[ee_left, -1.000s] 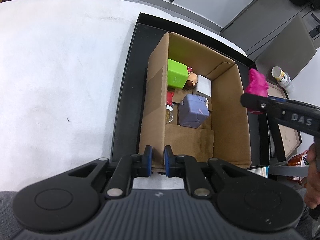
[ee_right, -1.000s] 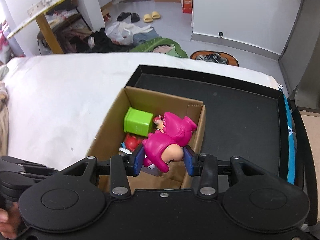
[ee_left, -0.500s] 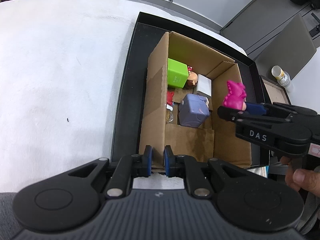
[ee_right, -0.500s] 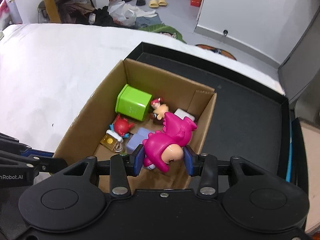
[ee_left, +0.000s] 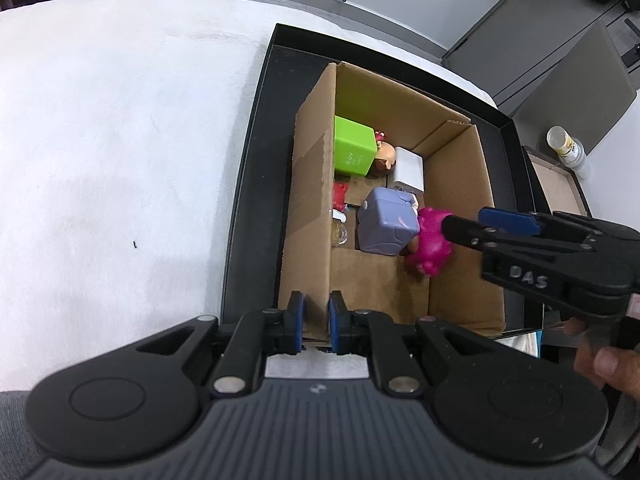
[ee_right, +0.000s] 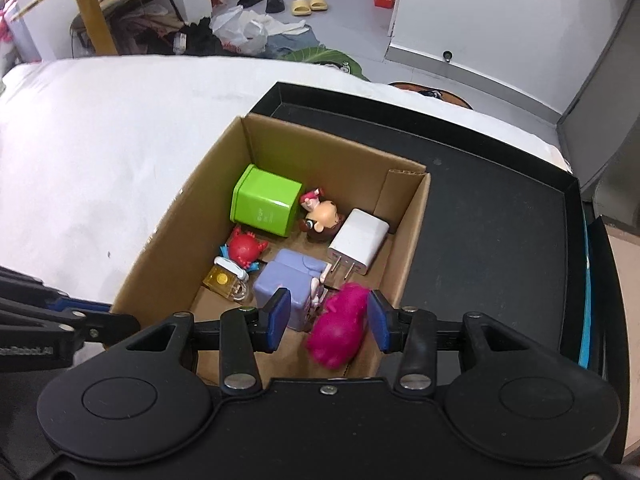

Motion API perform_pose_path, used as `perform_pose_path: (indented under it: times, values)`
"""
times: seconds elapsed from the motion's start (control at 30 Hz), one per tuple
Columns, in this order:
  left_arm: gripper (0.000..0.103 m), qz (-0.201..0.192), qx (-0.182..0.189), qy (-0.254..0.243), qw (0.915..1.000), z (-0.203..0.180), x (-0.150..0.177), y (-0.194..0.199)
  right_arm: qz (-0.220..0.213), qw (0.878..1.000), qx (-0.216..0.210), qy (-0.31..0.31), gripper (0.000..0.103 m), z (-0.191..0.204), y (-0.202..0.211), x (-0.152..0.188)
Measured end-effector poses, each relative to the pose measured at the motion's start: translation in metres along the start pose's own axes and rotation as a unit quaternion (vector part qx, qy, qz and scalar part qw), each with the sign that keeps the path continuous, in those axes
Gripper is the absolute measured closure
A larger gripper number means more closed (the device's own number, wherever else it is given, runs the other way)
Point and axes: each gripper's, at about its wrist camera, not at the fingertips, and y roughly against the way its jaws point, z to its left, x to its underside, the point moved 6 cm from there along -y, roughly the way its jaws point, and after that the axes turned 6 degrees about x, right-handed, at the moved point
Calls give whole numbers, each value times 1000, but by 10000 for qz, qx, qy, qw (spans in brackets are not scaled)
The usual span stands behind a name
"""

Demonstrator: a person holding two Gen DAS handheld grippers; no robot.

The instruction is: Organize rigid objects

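White padded surface [ee_right: 100,152] carrying black tray [ee_right: 500,240]; cluttered floor with slippers beyond. Cardboard box [ee_right: 404,248] on tray. Left gripper [ee_left: 314,322] pinching near box wall. Right gripper [ee_right: 328,316] opening; blurred pink figure [ee_right: 340,330] loose between pads, inside box near corner, long axis running toward camera.
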Motion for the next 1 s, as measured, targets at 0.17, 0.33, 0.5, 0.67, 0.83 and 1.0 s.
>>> perform_pose_path:
  times: [0.17, 0.33, 0.5, 0.67, 0.83, 1.0]
  values:
    - [91, 26, -26, 18, 10000, -1, -1, 3, -148, 9999, 33, 20, 60, -3, 12, -2]
    - [91, -63, -103, -60, 9999, -9, -7, 12, -234, 9996, -84, -151, 58, -10, 24, -5]
    - [90, -222, -154, -225, 9994, -21, -13, 28, -274, 9974, -262, -612, 50, -24, 37, -6]
    - [87, -344, -152, -454, 9983, -37, -14, 43, -442, 9934, -280, -1022, 37, -39, 52, 1]
    - [79, -345, -104, -745, 9966, -54, -10, 53, -585, 9896, -214, -1295, 25, -49, 67, 10]
    - [58, -552, -139, -848, 9948, -65, -5, 68, -772, 9861, -86, -1469, 16, -54, 88, 19]
